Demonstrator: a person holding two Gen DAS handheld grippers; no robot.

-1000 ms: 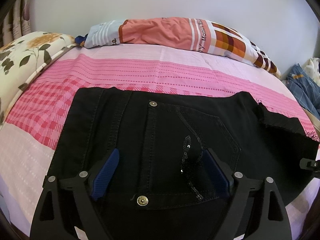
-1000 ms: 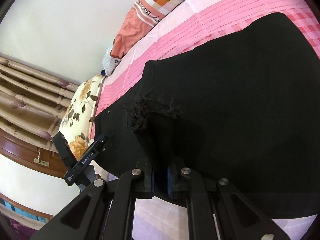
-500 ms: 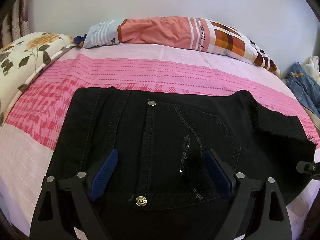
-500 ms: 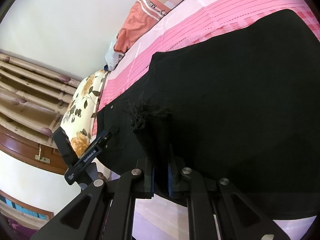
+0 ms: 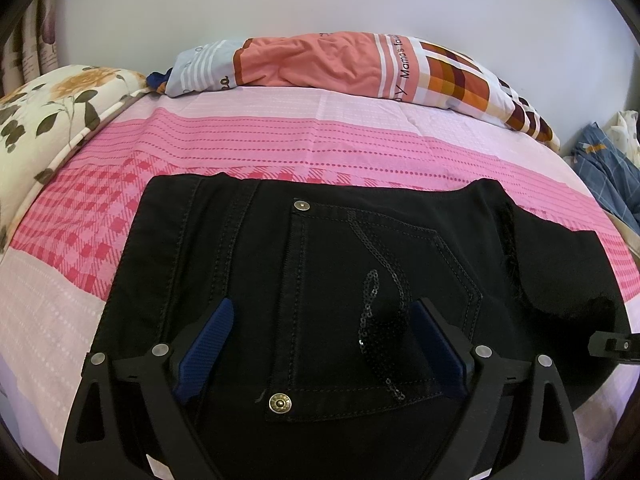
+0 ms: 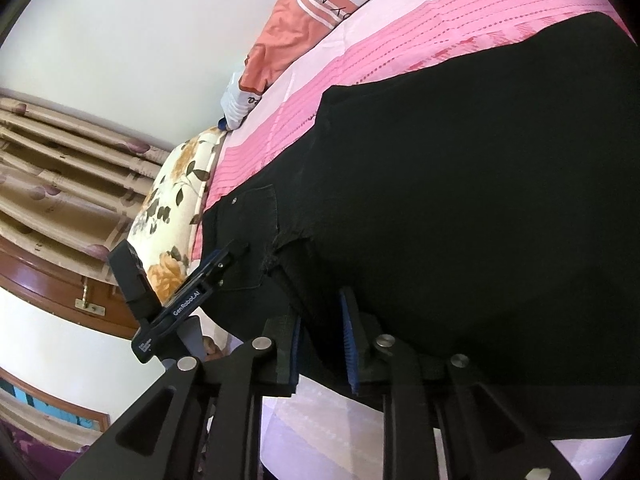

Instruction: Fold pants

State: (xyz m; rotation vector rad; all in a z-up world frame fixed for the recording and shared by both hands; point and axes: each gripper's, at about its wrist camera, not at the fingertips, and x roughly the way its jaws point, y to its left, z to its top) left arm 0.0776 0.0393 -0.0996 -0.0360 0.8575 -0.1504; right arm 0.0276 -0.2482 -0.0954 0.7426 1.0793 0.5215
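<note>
Black pants (image 5: pixel 340 272) lie folded on the pink bed sheet (image 5: pixel 280 140), back pocket with sequins and brass rivets facing up. My left gripper (image 5: pixel 320 312) is open just above the pocket, blue pads wide apart, holding nothing. In the right wrist view the pants (image 6: pixel 460 180) fill the frame. My right gripper (image 6: pixel 322 320) is open, its blue pads apart with a frayed fold of the black cloth lying loose between them. The left gripper (image 6: pixel 180 296) shows at the pants' far end.
A striped and checked orange pillow (image 5: pixel 360 64) lies along the wall. A floral cushion (image 5: pixel 48 120) sits at the left bed edge. Blue checked clothes (image 5: pixel 608 176) lie at the right. Curtains (image 6: pixel 60 168) and a wooden frame (image 6: pixel 60 296) stand beyond the bed.
My right gripper has opened and let go of the pants' frayed leg end, which now lies on the folded pants. The left gripper has stayed open over the pocket.
</note>
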